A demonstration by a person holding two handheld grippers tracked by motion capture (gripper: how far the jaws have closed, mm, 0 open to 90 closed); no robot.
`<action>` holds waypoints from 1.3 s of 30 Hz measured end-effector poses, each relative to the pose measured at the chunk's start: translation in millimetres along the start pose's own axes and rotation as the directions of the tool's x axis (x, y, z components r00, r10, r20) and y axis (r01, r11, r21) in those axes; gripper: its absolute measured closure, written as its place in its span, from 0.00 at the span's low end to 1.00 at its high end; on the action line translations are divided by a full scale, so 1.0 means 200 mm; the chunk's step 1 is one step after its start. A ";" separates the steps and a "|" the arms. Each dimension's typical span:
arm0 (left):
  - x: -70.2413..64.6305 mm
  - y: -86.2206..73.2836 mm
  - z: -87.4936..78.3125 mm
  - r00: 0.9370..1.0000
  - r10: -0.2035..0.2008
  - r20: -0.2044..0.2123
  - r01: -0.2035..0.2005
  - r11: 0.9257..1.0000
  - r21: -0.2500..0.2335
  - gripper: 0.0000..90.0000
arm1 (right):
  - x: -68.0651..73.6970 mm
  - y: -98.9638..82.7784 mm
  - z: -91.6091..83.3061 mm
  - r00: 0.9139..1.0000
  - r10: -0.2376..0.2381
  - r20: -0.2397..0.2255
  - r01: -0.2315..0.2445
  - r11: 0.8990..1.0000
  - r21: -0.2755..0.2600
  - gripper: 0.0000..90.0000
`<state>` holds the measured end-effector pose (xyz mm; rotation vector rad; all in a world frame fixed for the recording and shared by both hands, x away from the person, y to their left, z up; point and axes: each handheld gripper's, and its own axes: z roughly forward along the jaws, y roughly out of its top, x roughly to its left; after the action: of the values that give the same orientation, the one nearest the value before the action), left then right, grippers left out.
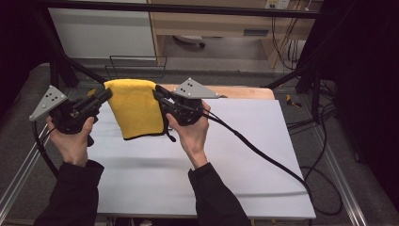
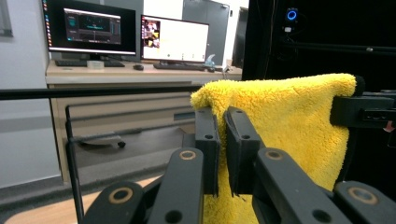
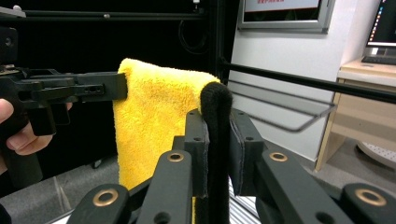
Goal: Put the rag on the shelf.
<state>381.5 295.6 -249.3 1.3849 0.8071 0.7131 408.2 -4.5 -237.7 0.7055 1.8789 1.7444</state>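
Observation:
A yellow towel (image 1: 137, 109) with a black edge hangs folded above the white table (image 1: 197, 179), held up by its two top corners. My left gripper (image 1: 106, 94) is shut on its left top corner. The left gripper view has those jaws pinched on the yellow pile (image 2: 280, 121) at my left gripper (image 2: 223, 140). My right gripper (image 1: 157, 92) is shut on the right top corner. In the right gripper view my right gripper (image 3: 217, 135) clamps the black trim (image 3: 216, 112), and the towel (image 3: 154, 126) stretches across to the other gripper.
A thin wire rack (image 1: 136, 66) stands behind the table's far edge, with a wooden desk (image 1: 211, 23) beyond. Black frame bars (image 1: 301, 70) flank the table. A black cable (image 1: 263, 150) trails from my right gripper across the table to the right.

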 end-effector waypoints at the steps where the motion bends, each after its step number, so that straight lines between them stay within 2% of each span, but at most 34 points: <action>1: 0.00 0.01 0.00 1.000 0.002 0.000 -0.002 1.000 -0.006 0.93 | 0.00 0.03 0.01 1.000 -0.002 0.001 0.002 1.000 -0.008 0.89; 23: 0.07 0.24 0.03 0.999 0.016 -0.030 -0.019 0.995 -0.095 0.93 | -0.01 0.25 0.10 0.999 -0.040 0.021 0.041 0.996 -0.074 0.89; 39: 0.12 0.39 0.06 0.999 0.014 -0.047 -0.021 0.988 -0.155 0.93 | -0.02 0.42 0.17 0.998 -0.058 0.036 0.062 0.992 -0.112 0.89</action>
<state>407.9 313.8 -173.2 1.2405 0.7596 0.8070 437.0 23.1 -156.7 0.6242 1.7463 1.7754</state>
